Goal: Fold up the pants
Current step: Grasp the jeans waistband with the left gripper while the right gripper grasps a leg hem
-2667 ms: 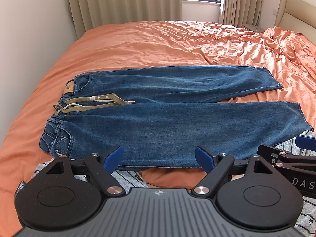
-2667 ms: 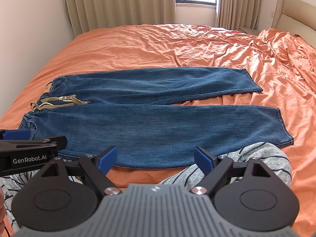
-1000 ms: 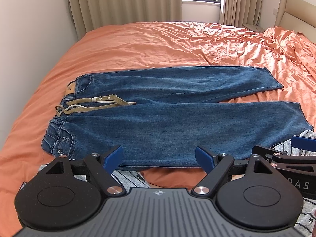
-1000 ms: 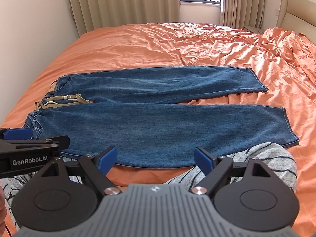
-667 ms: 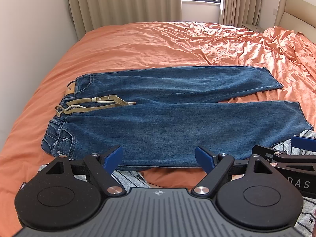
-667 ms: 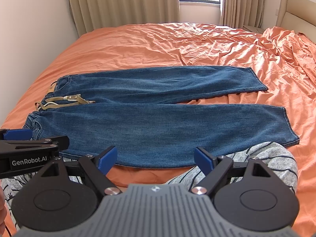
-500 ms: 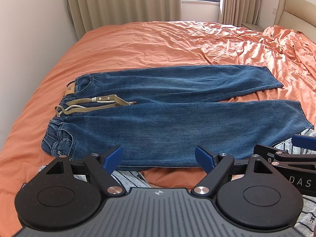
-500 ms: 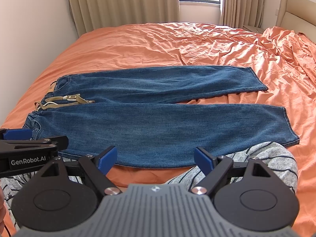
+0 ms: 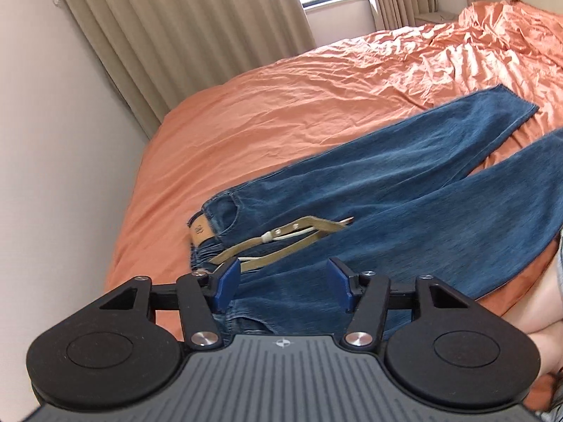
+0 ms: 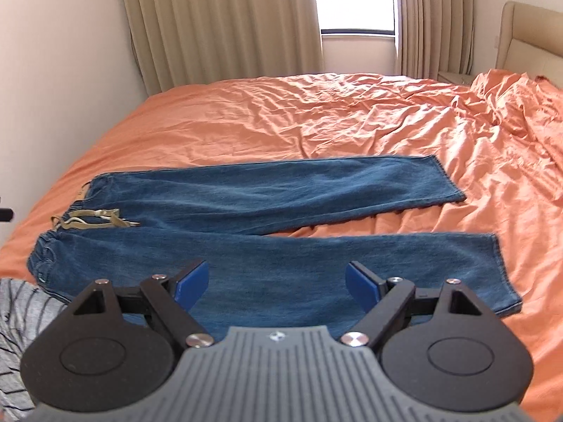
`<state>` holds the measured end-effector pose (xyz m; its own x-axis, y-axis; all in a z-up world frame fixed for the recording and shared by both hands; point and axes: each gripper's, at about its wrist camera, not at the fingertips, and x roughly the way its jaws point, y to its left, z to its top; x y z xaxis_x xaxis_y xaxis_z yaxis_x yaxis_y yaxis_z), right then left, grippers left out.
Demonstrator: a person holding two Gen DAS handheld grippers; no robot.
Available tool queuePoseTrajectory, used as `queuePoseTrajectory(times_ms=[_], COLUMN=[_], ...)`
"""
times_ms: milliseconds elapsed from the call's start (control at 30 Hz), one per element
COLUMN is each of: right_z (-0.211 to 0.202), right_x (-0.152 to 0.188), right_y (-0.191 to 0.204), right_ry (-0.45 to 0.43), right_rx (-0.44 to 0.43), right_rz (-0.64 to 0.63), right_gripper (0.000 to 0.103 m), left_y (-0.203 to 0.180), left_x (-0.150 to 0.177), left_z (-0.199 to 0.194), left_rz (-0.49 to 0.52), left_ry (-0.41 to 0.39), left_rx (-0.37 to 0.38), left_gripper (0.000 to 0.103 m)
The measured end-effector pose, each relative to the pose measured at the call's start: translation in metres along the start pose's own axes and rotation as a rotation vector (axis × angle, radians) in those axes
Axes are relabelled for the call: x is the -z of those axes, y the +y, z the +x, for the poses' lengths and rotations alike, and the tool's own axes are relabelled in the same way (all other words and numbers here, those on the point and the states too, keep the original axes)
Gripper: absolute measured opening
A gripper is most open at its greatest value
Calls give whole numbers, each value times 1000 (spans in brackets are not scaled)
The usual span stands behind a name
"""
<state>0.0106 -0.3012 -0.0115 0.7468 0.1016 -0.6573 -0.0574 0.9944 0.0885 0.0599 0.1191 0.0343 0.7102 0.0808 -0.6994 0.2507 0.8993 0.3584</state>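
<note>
Blue jeans (image 10: 267, 218) lie flat on the orange bed (image 10: 316, 119), waistband at the left, two legs spread to the right. A tan belt (image 10: 95, 221) lies across the waist. My left gripper (image 9: 283, 283) is open and empty, just above the near waistband of the jeans (image 9: 404, 197), with the belt (image 9: 278, 239) right ahead of it. My right gripper (image 10: 278, 286) is open and empty above the near leg, about mid-length. The near hem (image 10: 499, 270) lies to its right.
A wall (image 9: 52, 176) runs along the bed's left side. Beige curtains (image 10: 225, 24) and a window (image 10: 355, 0) are at the far end, a padded headboard (image 10: 527, 38) at the right. Striped grey clothing (image 10: 17, 334) of the person shows at the near edge.
Both grippers have moved forward over the jeans. The left one swung left and tilted toward the waistband. The right one advanced over the near leg. Both jaws stay open.
</note>
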Motion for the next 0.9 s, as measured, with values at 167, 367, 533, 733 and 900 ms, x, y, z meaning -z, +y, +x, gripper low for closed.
queuePoseTrajectory(times_ms=[167, 367, 533, 733, 900], right_z=[9, 10, 11, 12, 13], right_x=[-10, -26, -40, -52, -52], right_y=[-35, -65, -90, -129, -157], right_ry=[35, 58, 93, 136, 199], right_rx=[82, 169, 225, 240, 276], right_rz=[-63, -81, -46, 70, 53], right_gripper=[81, 81, 81, 81, 81], left_y=[40, 31, 21, 11, 14], left_x=[23, 84, 130, 147, 143], left_z=[35, 105, 138, 158, 166], left_rz=[229, 551, 758, 802, 698], left_ry=[53, 257, 334, 320, 320], left_rx=[21, 40, 108, 166, 183], left_gripper=[58, 58, 58, 64, 68])
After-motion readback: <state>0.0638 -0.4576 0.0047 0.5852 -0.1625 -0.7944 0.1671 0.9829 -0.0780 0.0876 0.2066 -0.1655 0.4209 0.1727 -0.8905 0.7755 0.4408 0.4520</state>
